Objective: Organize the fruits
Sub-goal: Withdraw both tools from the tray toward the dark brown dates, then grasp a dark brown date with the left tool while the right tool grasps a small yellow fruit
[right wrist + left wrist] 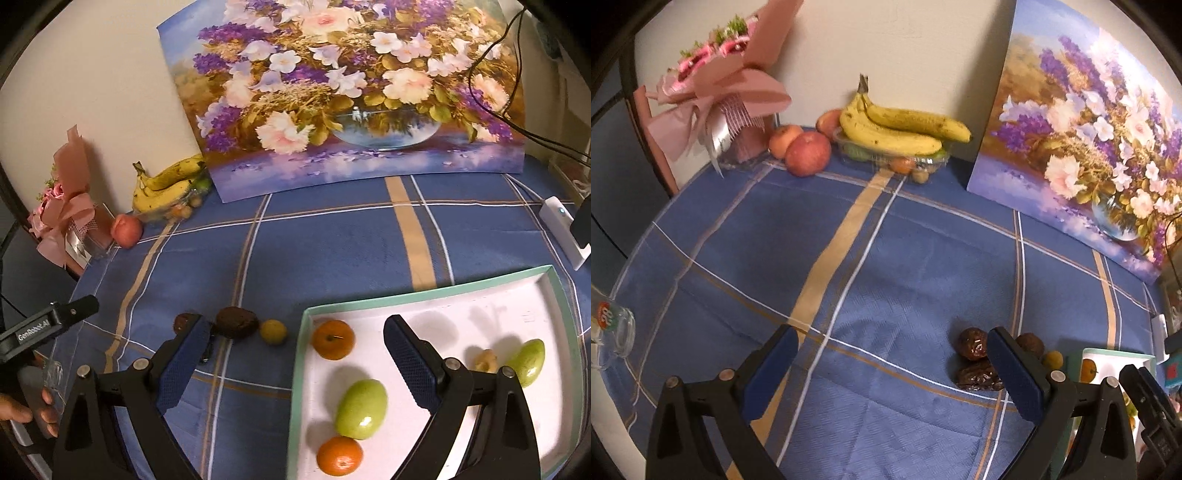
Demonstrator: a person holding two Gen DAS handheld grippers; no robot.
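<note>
Fruits for sorting lie in two groups. Three dark dates (975, 360) and a small yellow-green fruit (273, 332) sit on the blue checked cloth (886, 258), just beside the left gripper's (892, 373) right finger; one date is half hidden behind that finger. Both left fingers are spread wide, grasping nothing. The right gripper (293, 363) is also released and empty, and hovers over the near left corner of the white tray (498, 295). Between its fingers lie two oranges (333, 339) and a green mango (362, 409), whose long axis tilts up to the right. A second mango (528, 362) lies past the right finger. Far ahead stand bananas (905, 129), apples (807, 153), a bouquet (720, 81) and a flower painting (351, 92).
</note>
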